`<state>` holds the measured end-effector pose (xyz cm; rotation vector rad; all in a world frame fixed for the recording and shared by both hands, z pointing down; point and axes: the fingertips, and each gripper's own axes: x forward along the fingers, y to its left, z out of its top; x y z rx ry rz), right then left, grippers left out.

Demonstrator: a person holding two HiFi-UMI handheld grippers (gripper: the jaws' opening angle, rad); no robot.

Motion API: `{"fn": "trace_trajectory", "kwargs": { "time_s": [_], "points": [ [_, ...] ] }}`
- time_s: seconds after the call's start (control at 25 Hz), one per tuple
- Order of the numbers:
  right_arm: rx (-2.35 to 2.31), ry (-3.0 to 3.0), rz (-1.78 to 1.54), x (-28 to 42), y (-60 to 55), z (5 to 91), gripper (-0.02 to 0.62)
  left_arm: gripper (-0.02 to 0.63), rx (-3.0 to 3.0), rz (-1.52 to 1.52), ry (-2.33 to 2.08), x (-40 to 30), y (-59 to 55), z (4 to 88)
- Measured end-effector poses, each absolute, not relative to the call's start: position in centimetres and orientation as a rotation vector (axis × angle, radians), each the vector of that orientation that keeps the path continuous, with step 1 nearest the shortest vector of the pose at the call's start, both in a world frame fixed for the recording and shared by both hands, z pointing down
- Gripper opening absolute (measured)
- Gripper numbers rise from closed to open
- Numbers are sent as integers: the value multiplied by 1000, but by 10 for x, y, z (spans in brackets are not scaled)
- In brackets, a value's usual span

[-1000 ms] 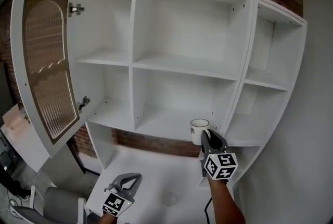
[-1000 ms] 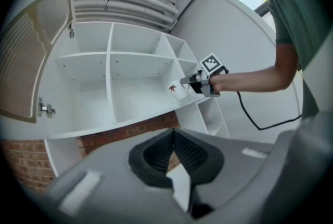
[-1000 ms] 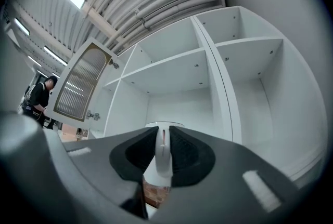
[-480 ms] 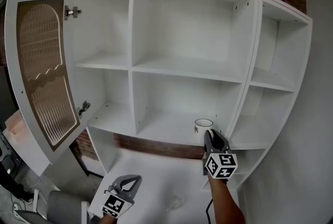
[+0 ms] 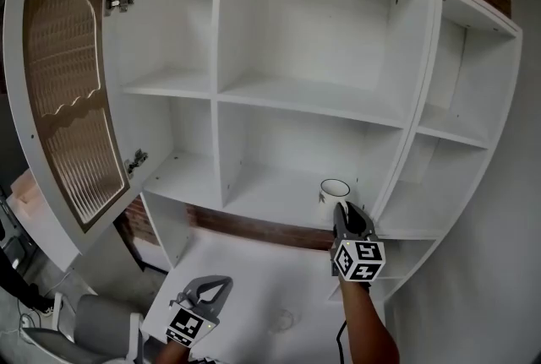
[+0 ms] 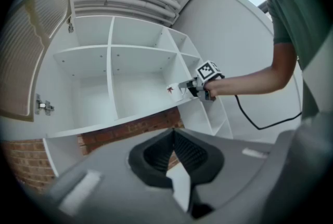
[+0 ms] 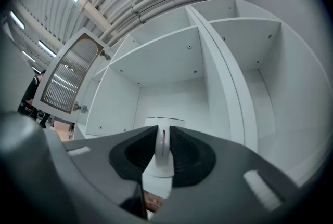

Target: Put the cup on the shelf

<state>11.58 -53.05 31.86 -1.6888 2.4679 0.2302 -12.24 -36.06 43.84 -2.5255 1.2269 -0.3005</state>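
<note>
The left gripper (image 5: 213, 286) hangs low and nearest, its jaws pressed together on nothing (image 6: 174, 133). Ahead and to its right, the right gripper (image 5: 341, 212) is clamped on the handle of a white cup (image 5: 335, 190), so the cup stands upright just past its jaw tips (image 7: 159, 124). Under the cup lies the front of the lower middle shelf (image 5: 270, 193); whether the cup rests on it cannot be told. An upright panel (image 5: 390, 160) stands just right of the gripper. Far off to its left hangs the open cabinet door (image 5: 72, 100).
</note>
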Motion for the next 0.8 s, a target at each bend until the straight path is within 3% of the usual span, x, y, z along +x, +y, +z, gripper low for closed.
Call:
{"fn": "trace_trajectory", "kwargs": {
  "time_s": [0.24, 0.36, 0.8],
  "points": [
    [-1698, 2540, 210, 120, -535, 326, 76, 3, -2517, -300, 1275, -122, -351, 435],
    [-1648, 2549, 180, 122, -533, 326, 142, 2, -2488, -304, 1296, -129, -346, 433],
    [-1614, 2464, 197, 137, -456, 334, 132, 2, -2466, -322, 1471, -157, -300, 457]
  ]
}}
